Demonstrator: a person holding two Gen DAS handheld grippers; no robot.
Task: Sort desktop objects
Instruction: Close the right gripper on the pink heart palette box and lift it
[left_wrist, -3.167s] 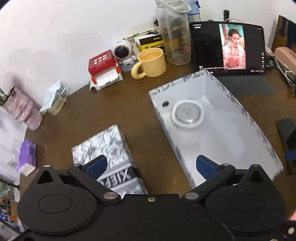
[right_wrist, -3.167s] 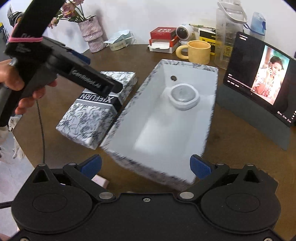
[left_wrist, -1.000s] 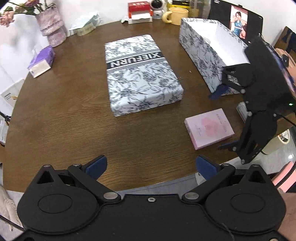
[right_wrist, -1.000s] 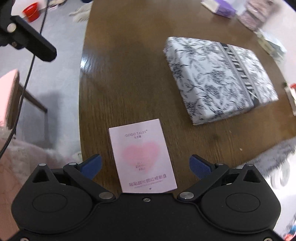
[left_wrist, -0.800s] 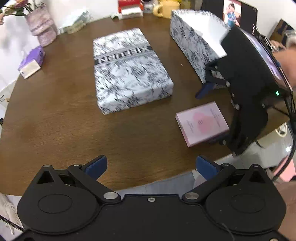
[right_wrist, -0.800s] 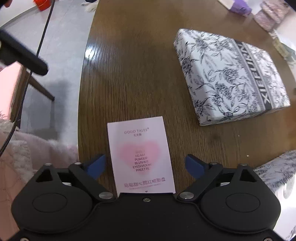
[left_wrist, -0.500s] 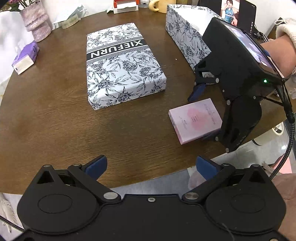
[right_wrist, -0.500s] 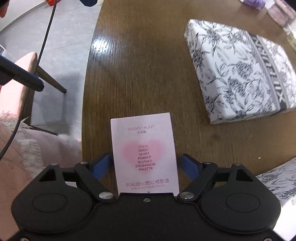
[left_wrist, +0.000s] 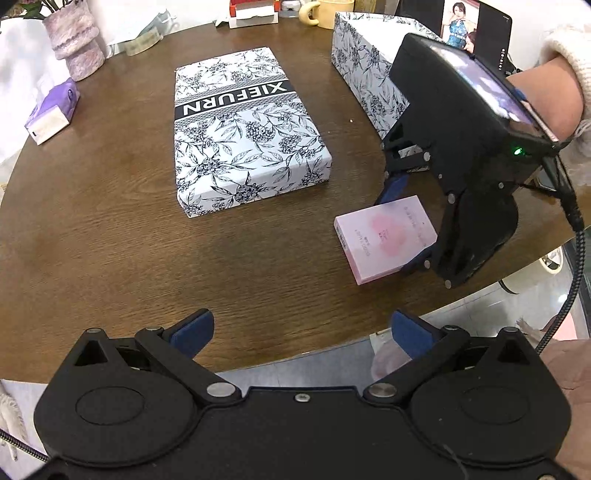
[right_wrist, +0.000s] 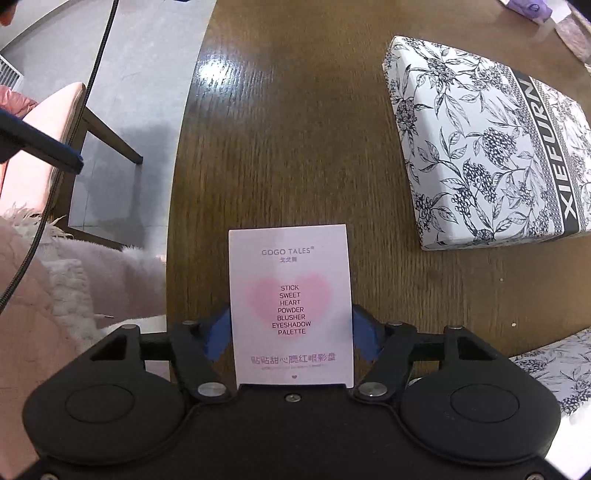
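Observation:
A pink palette box (right_wrist: 290, 302) with a heart print sits between the blue pads of my right gripper (right_wrist: 290, 325), which is shut on its two long sides. In the left wrist view the same pink box (left_wrist: 384, 236) lies near the table's front right edge, with the right gripper (left_wrist: 406, 225) clamped on it and a person's hand behind. Whether it touches the wood I cannot tell. My left gripper (left_wrist: 301, 326) is open over the front edge and holds nothing. The floral lid (left_wrist: 243, 129) lies mid-table. The open floral box (left_wrist: 365, 62) stands at the back right.
At the back are a pink vase (left_wrist: 75, 48), a purple tissue pack (left_wrist: 51, 114), a yellow mug (left_wrist: 328, 13) and a tablet (left_wrist: 472, 33). The table edge (left_wrist: 332, 347) runs close in front. A pink chair (right_wrist: 48, 122) stands on the floor beyond the table.
My right gripper moved in around the pink box and its fingers shut on it. My left gripper pulled back from the open box to the table's front edge and stayed open.

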